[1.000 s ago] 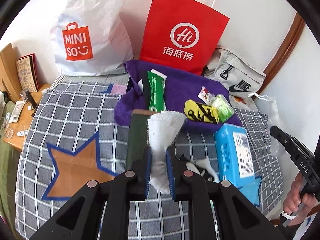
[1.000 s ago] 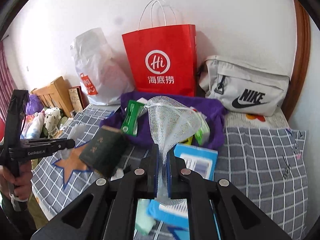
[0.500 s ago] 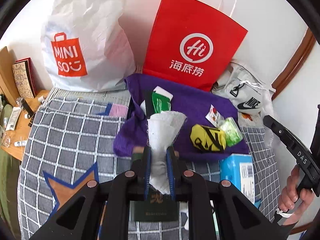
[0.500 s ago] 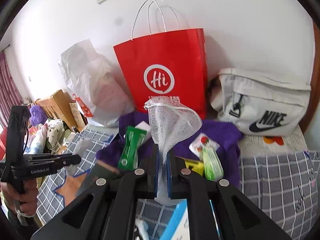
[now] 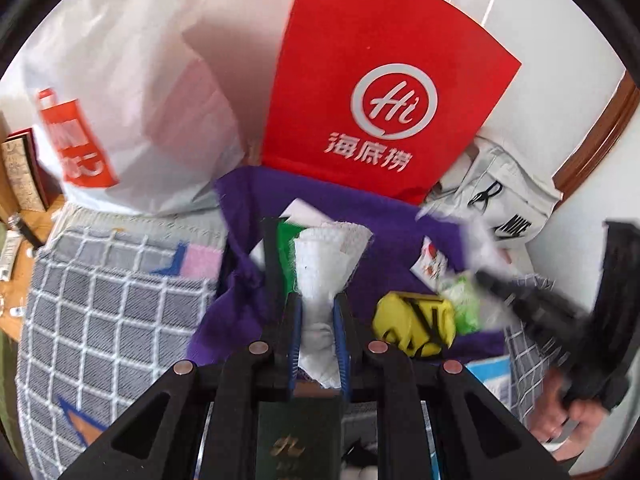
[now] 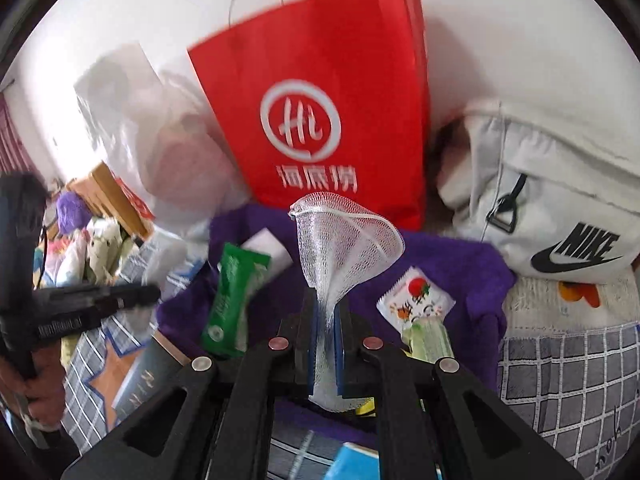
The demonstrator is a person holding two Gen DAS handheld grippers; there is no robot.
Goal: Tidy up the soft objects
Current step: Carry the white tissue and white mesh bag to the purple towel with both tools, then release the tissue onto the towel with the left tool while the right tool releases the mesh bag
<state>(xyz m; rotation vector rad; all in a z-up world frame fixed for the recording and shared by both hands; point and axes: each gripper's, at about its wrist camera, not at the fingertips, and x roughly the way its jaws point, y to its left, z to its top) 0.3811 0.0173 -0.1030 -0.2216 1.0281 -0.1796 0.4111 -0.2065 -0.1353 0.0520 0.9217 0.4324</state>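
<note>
My left gripper (image 5: 317, 312) is shut on a white folded cloth (image 5: 326, 256) and holds it above the purple cloth (image 5: 384, 216). My right gripper (image 6: 327, 316) is shut on a white mesh bag (image 6: 344, 244) and holds it over the same purple cloth (image 6: 460, 260). On the purple cloth lie a green packet (image 6: 232, 300), a yellow and black soft item (image 5: 416, 320), a small snack sachet (image 6: 416, 300) and a light green packet (image 5: 460, 304). The right gripper shows blurred at the right of the left wrist view (image 5: 532, 300).
A red paper bag (image 5: 384, 88) stands upright behind the purple cloth, with a white Miniso bag (image 5: 120, 112) to its left and a grey Nike bag (image 6: 560, 200) to its right. A dark green booklet (image 5: 296, 436) and a blue box (image 5: 492, 368) lie on the checked bedspread (image 5: 100, 312).
Both grippers have moved forward toward the red bag and the purple cloth, each keeping its hold. The bags now look larger and nearer.
</note>
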